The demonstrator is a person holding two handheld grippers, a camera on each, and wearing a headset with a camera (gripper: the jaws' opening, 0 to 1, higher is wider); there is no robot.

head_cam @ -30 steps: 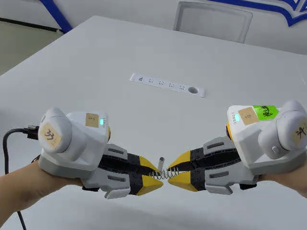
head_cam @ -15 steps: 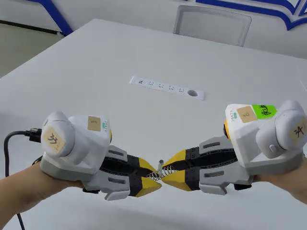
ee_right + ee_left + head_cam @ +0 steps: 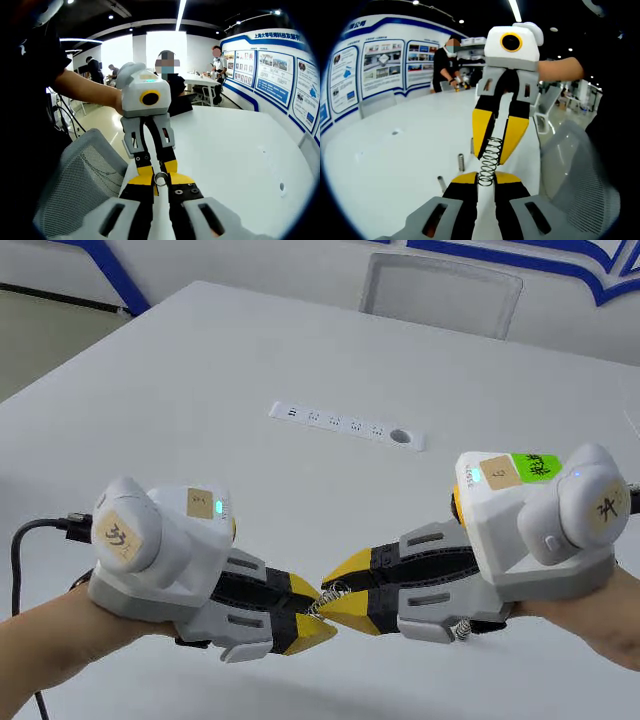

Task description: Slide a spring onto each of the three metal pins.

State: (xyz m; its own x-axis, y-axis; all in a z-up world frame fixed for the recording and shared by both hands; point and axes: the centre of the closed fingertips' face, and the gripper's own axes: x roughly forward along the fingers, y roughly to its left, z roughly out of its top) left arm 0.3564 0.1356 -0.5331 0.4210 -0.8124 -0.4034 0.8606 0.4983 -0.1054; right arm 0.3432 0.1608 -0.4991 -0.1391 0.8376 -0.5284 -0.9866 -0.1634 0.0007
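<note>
A spring (image 3: 490,155) is held over the desk (image 3: 300,360), with the pins (image 3: 461,162) just beyond it. One end is clamped in the nearly closed jaws of the left gripper (image 3: 485,180). It is straddled by the jaws of the right gripper (image 3: 491,160), grip not discernible. Judged light and whippy, it is best pinched across end coils.

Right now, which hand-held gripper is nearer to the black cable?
Left. The cable plugs into the left hand-held gripper; the right hand-held gripper is beyond the spring.

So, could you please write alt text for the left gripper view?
A spring is held between two grippers: the left gripper at its near end, the right gripper at its far end. Short metal pins stand on the white table.
</note>
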